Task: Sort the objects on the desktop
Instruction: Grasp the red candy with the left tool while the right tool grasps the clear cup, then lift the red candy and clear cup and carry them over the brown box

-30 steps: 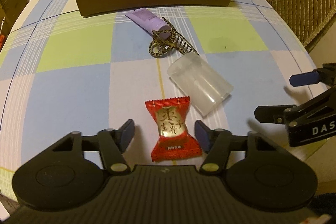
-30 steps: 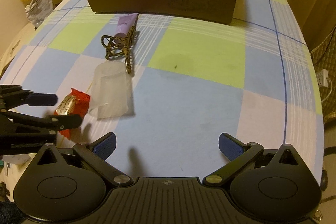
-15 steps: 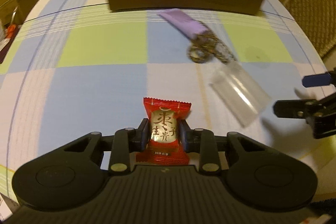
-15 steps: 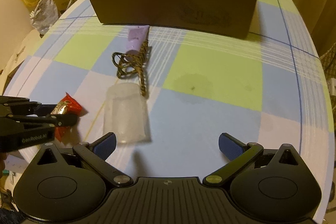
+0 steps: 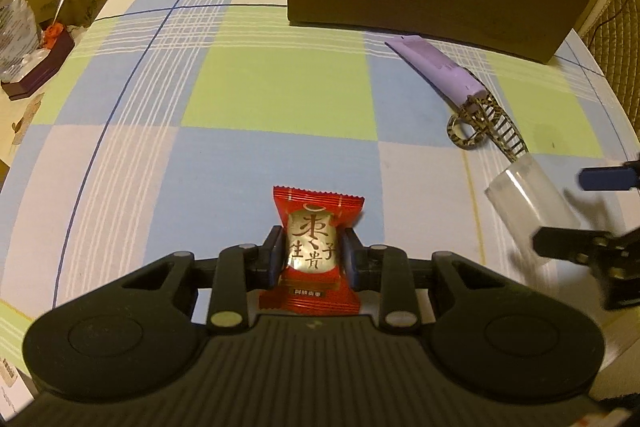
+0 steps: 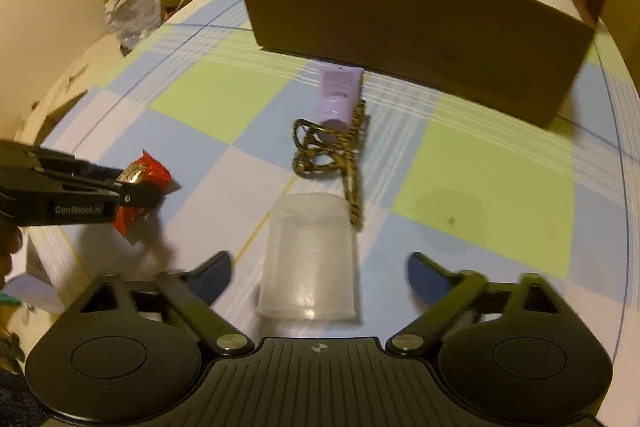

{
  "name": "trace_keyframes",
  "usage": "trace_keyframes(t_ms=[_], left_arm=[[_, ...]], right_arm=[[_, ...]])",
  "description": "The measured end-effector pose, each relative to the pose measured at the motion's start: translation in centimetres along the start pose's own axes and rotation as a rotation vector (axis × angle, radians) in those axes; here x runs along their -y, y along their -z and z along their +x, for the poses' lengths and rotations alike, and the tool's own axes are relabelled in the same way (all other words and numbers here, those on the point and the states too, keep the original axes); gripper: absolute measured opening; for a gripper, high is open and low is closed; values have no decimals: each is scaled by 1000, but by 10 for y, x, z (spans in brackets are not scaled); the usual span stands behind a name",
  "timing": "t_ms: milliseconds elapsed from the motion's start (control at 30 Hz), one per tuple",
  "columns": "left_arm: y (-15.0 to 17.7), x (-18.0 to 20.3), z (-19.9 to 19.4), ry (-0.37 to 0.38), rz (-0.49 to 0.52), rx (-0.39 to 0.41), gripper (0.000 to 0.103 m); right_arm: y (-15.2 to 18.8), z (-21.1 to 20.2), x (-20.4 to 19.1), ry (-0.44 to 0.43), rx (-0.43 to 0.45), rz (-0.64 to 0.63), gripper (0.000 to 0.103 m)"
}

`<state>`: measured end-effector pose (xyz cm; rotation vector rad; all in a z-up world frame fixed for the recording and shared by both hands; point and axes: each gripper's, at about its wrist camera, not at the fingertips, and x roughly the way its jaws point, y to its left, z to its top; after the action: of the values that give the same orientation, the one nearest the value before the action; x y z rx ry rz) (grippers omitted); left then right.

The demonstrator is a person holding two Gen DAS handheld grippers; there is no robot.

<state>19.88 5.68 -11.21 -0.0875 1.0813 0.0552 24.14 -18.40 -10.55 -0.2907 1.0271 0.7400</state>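
Pick-up step of the sorting task. The left claw [image 5: 311, 254] is clamped on the red candy packet [image 5: 313, 250], held clear of the checked desk [image 5: 256, 95]. The right claw [image 6: 319, 273] is closing around the translucent cup [image 6: 308, 261], which lies on its side between the jaws; the pads are not yet touching it. Farther off lie a purple tube [image 6: 338, 91] and a patterned hair clip [image 6: 332, 151], just before the brown box [image 6: 408, 39]. Next, judged: seat the grip on the cup, then carry both items to the box.

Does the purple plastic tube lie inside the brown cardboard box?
No, the purple plastic tube lies on the checked tablecloth, before the brown cardboard box.
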Motion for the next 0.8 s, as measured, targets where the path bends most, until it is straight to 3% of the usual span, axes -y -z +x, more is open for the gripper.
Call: trace_keyframes(t_ms=[133,267,333,567,800], left_arm=[[-5,-3,2,17,15,-1,25],[-8,-6,5,36,32,-2,25],[-10,-8,6,46,40,-2,25],[-19,-9,11,91,98,-2,25],[-28,-6,16,142,175,-8,22]], right_arm=[[-4,11,-5,20,-12,-16,73],[0,19,-10,29,-43,-30,61],[2,18,-16,55,-38,-73,50],[6,9,-18,39,-58,-56,50],[2,-11,-9,102,-10,48,50]])
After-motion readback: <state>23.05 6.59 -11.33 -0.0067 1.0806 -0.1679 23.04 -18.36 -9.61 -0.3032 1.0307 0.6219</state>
